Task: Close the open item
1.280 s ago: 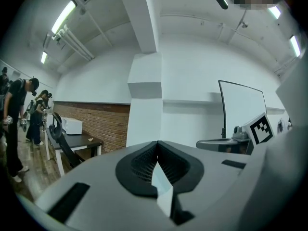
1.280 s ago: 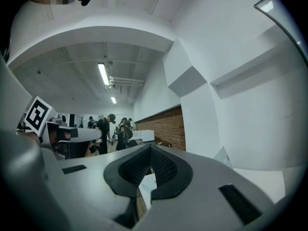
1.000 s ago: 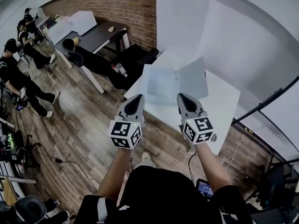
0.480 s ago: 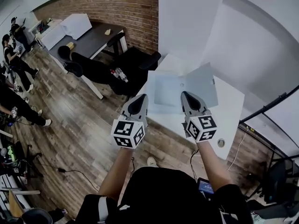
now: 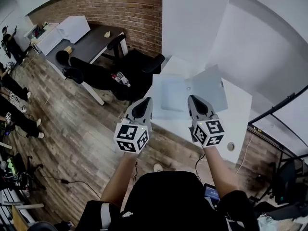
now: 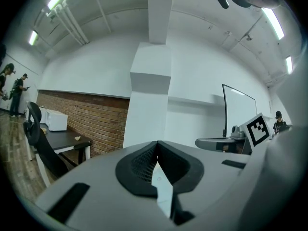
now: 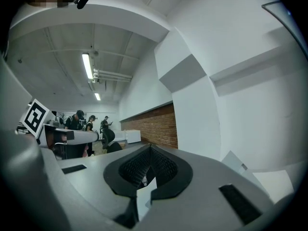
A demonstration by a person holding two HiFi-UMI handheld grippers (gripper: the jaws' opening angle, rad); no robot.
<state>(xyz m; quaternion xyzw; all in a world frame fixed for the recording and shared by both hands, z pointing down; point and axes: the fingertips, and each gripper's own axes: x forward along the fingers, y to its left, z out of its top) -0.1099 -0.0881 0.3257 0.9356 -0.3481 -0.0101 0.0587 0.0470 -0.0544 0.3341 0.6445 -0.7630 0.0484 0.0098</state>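
The open laptop (image 5: 192,88) on the bench (image 5: 238,114) has drawn nearer, but closing hasn't begun. The left gripper (image 5: 142,105) and right gripper (image 5: 196,102) hang just short of it, jaws pressed together and empty.

I'm seeing a brown wood-plank floor (image 5: 82,143) running up to a red brick wall (image 5: 130,13), a dark-topped desk (image 5: 94,37) standing beside it, long ceiling tube lights (image 7: 87,65) glowing.

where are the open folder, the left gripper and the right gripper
open folder (image 5: 172,94): head view, on its flat left panel
left gripper (image 5: 146,100): head view, at the tips of its closed jaws
right gripper (image 5: 191,97): head view, at the tips of its closed jaws
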